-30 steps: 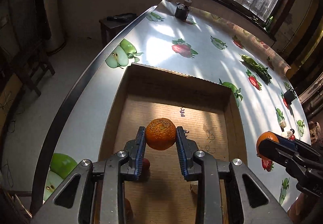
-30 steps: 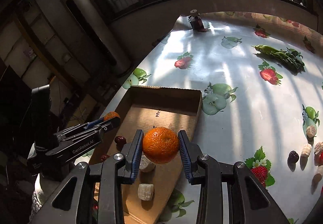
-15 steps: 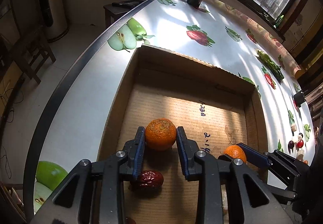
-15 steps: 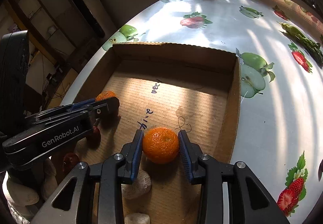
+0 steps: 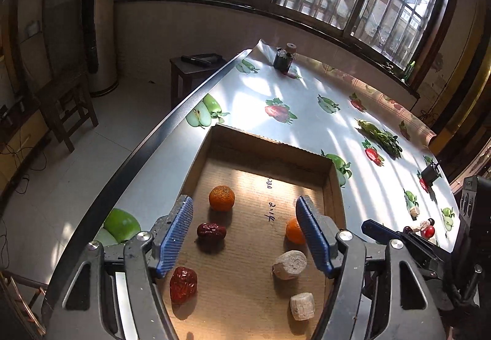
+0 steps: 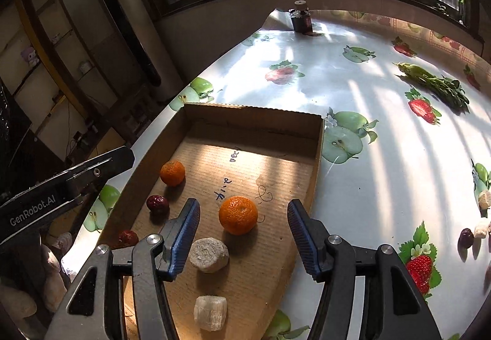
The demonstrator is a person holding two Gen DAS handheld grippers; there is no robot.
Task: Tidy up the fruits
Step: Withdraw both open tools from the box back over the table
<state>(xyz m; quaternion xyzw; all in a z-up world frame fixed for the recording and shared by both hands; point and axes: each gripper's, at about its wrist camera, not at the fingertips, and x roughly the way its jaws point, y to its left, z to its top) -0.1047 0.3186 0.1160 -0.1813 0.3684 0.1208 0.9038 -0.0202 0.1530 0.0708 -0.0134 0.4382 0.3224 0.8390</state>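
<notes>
A shallow cardboard box [image 5: 270, 146] [image 6: 254, 113] lies on the fruit-print table. Two oranges rest on its floor: one at the left [image 5: 221, 198] [image 6: 172, 172], one at the right [image 5: 294, 231] [image 6: 238, 215]. Two red dates [image 5: 211, 231] [image 5: 183, 284] and two pale cylindrical pieces [image 5: 290, 264] [image 5: 303, 306] also lie inside. My left gripper [image 5: 244, 235] hovers above the box with its jaws opening and nothing between them. My right gripper [image 6: 244, 240] also has its jaws opening; the right orange sits free on the floor between and just beyond its fingertips, touching neither pad.
Small fruits and pale pieces [image 5: 425, 228] [image 6: 474, 235] lie on the table right of the box. A leafy green bunch [image 6: 435, 83] and a dark jar [image 6: 301, 19] stand farther back. The table edge [image 5: 147, 152] runs close along the box's left side.
Both grippers let go of their oranges, which now rest on the box floor. The jaws spread wide, and the left gripper has risen and drawn back from its orange.
</notes>
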